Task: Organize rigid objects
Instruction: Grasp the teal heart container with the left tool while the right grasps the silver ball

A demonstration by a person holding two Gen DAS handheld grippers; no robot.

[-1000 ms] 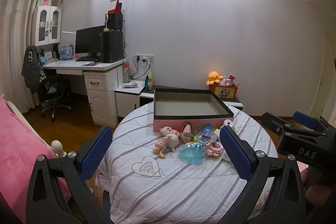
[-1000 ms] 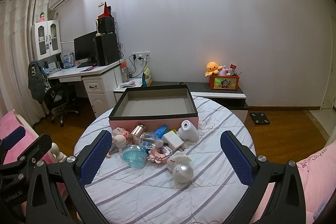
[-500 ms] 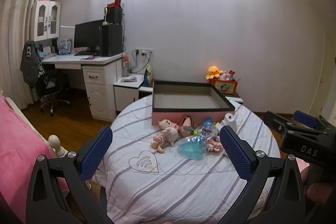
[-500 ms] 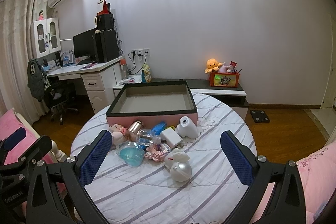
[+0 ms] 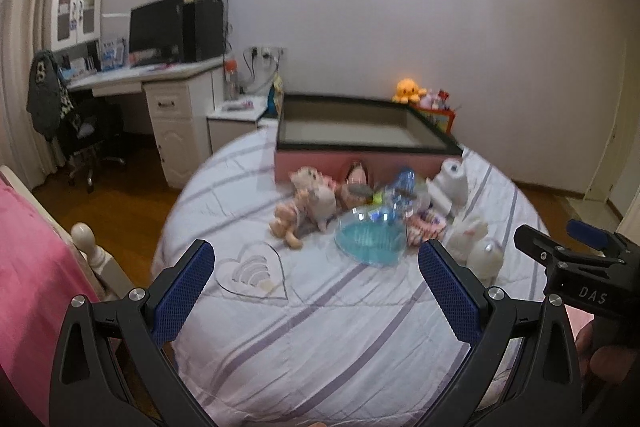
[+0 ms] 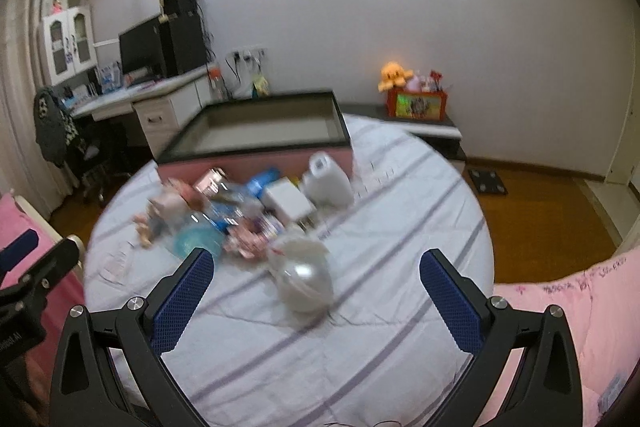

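Now, line by line:

Left gripper (image 5: 316, 287): jaws spread wide, nothing between them, raised above the near part of the table.

Right gripper (image 6: 316, 291): jaws likewise spread wide and holding nothing; in the left wrist view it shows to the right of the left jaws, with a hand (image 5: 604, 355) on its handle.

Table (image 5: 320, 339): round, under a white cover with lilac stripes and a stitched heart (image 5: 252, 277) just beyond the left finger (image 5: 180, 295) of the left gripper.

Tray box (image 5: 360, 139): pink-sided, dark-rimmed, open on top, at the far edge of the table, well beyond both pairs of jaws.

Heap of small things: directly in front of the box wall, ahead of both grippers.

Blue heart dish (image 5: 370, 241): clear, nearest the left jaws, slightly right of their midline.

Pink doll (image 5: 308, 203): lying to the left of the dish.

White bunny lamp (image 6: 304, 275): round and glossy, between the right gripper's fingers and closest to them, blurred.

White charger block (image 6: 286, 203): farther off, behind the lamp.

White curved device (image 6: 328, 183): just right of the block, in front of the box wall.

Rest of the heap: too blurred to name.
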